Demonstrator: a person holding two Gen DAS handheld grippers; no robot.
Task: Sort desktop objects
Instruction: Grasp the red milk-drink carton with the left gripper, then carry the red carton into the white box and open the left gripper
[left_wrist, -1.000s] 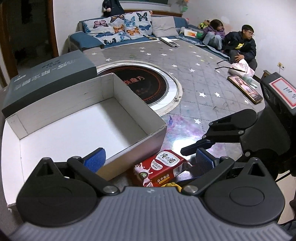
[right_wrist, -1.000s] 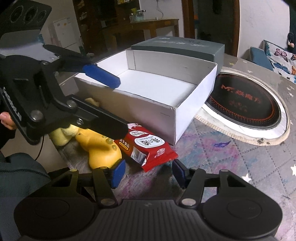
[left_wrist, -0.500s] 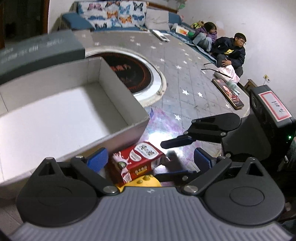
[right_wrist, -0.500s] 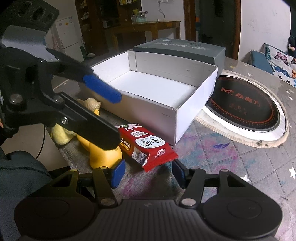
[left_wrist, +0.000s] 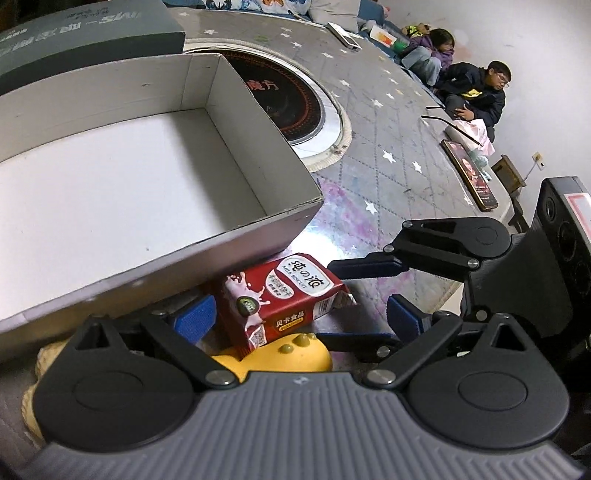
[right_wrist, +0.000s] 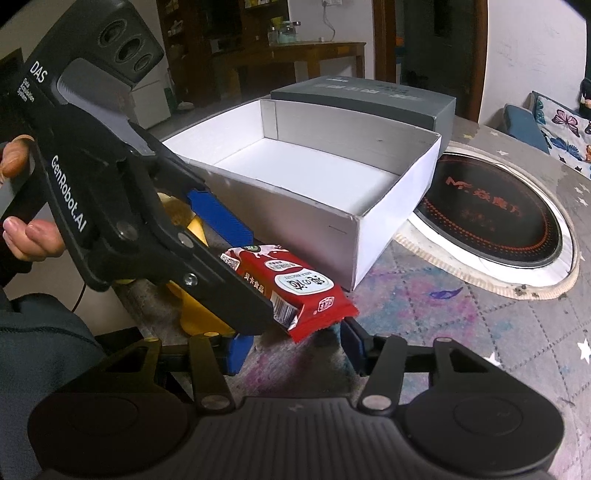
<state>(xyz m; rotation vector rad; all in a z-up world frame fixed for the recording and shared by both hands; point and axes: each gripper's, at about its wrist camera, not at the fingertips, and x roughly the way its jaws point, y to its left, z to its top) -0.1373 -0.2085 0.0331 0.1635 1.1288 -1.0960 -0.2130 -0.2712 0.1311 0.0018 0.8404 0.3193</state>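
Observation:
A red biscuit packet (left_wrist: 280, 295) (right_wrist: 295, 288) lies on the table against the near wall of an open white box (left_wrist: 147, 166) (right_wrist: 314, 177). My left gripper (left_wrist: 301, 317) (right_wrist: 258, 278) is open, and its blue pads straddle the packet's sides without pressing on it. The right gripper (right_wrist: 293, 350) (left_wrist: 327, 300) is open too, with its fingertips just short of the packet's crimped end. A yellow toy (left_wrist: 288, 354) (right_wrist: 199, 314) sits under the left gripper, touching the packet. The white box holds nothing.
A grey box lid (left_wrist: 74, 40) lies behind the white box. A round black cooktop (left_wrist: 295, 99) (right_wrist: 491, 218) is set into the table. A phone (left_wrist: 469, 173) lies near the far edge, where two people (left_wrist: 472, 88) sit. A hand (right_wrist: 26, 236) holds the left gripper.
My left gripper has dropped lower and moved in, so its pads now sit either side of the red packet. The right gripper has barely moved.

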